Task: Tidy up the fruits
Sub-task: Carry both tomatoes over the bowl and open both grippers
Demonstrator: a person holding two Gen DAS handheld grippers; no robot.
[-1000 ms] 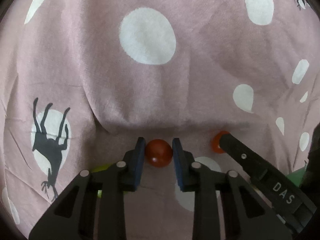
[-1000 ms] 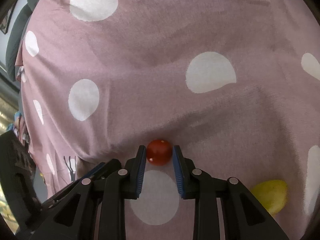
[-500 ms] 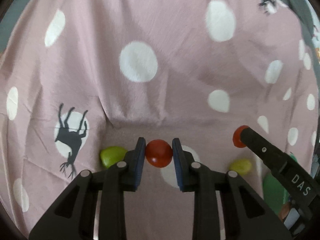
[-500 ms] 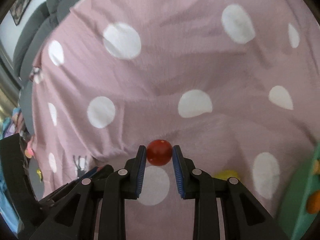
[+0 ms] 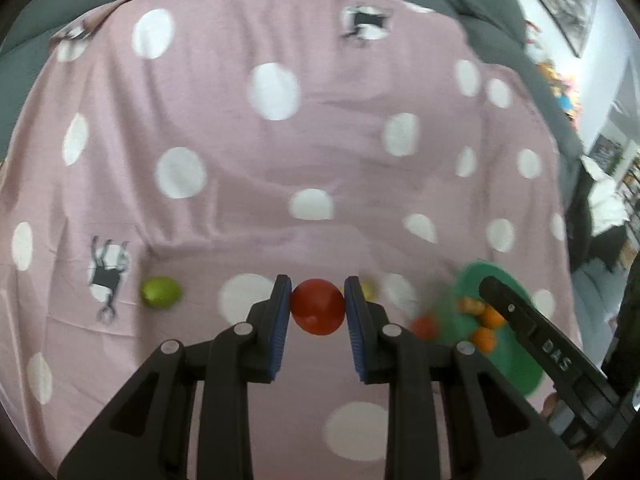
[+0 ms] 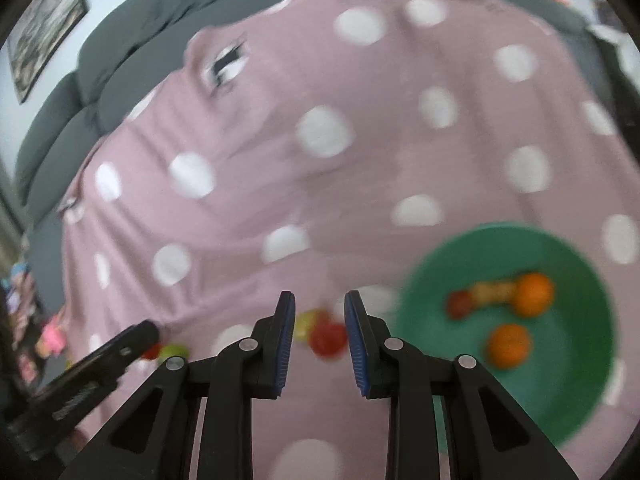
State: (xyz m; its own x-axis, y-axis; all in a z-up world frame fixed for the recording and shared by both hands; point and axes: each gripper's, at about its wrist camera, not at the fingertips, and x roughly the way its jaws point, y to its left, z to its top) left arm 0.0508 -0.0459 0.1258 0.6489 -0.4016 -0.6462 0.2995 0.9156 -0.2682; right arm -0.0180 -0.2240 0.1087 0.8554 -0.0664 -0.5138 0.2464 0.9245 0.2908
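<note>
On the pink white-dotted cloth (image 5: 240, 160), a round green fruit (image 5: 160, 292) lies at nine o'clock of the left gripper (image 5: 318, 304), whose narrow jaws clamp a round red tomato (image 5: 318, 312). The right gripper (image 6: 320, 308) has narrow jaws; a blurred red fruit (image 6: 328, 339) sits low in the gap, grip unconfirmed. A round green plate (image 6: 580, 360) holding orange fruits (image 6: 508, 346) lies at three o'clock.

Left tongs (image 5: 318, 286) pointed forward and down, blue pads (image 5: 280, 320) clamped on either side of a red fruit (image 5: 318, 314), gripped square at the tips. Right tongs (image 6: 320, 298) angled down too, jaws drawn in narrow, and nothing pressed between them. Each tongs' tip showed at the edge of the other's view.
</note>
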